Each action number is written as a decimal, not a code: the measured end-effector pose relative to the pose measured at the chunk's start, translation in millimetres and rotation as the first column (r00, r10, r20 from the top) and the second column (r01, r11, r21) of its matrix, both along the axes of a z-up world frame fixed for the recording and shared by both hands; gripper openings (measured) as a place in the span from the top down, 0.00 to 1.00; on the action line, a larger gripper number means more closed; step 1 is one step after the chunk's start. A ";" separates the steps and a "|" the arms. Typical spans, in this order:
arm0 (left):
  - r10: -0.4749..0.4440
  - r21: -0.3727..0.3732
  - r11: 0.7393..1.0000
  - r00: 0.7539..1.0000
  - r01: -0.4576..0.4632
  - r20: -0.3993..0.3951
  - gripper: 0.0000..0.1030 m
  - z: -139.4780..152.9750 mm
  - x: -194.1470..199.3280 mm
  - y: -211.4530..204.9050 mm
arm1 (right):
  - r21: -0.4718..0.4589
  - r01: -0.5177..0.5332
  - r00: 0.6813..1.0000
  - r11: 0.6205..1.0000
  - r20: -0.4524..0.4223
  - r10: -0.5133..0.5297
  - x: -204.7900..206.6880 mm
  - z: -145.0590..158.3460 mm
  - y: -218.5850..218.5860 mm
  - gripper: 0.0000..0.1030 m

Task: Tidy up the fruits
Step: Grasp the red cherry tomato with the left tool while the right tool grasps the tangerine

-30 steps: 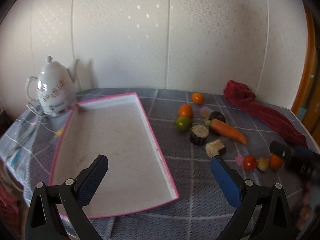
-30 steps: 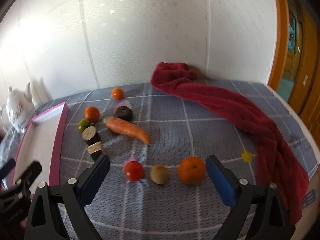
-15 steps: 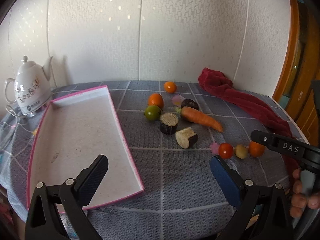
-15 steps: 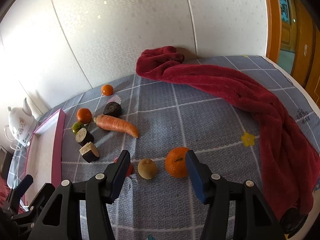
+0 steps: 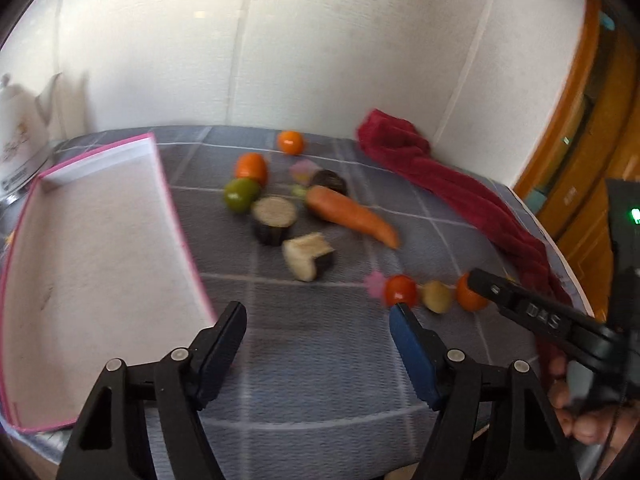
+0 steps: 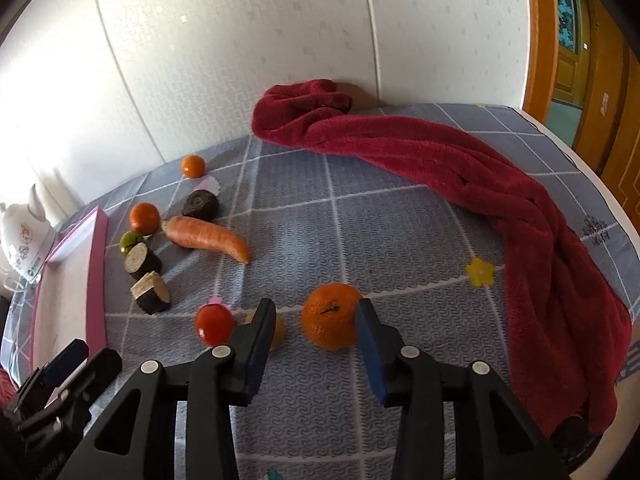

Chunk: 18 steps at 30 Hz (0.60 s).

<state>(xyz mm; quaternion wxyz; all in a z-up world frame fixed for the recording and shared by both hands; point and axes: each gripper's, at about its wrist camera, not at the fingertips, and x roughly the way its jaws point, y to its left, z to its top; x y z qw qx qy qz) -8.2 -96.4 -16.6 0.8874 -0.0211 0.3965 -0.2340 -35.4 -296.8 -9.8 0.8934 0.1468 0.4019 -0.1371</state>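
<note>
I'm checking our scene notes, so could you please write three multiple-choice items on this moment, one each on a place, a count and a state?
1. What lies directly between the tomato and the near orange?
A. the kiwi
B. a lemon
C. a plum

2. How many dark eggplant pieces lie on the cloth?
A. one
B. three
C. five

3. What is in the pink tray?
A. a banana
B. two apples
C. nothing

Answers:
1. A, since the left wrist view shows the kiwi in the row between them.
2. B, namely one piece behind the carrot, one by the green fruit, and one nearest the tomato.
3. C, since only its bare white floor shows.
</note>
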 end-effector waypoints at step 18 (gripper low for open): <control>-0.144 0.013 0.989 0.990 0.144 -0.007 0.53 -6.2 4.2 -54.0 | -0.020 0.031 0.998 0.999 -0.062 -0.032 12.8 -11.3 -0.3 0.63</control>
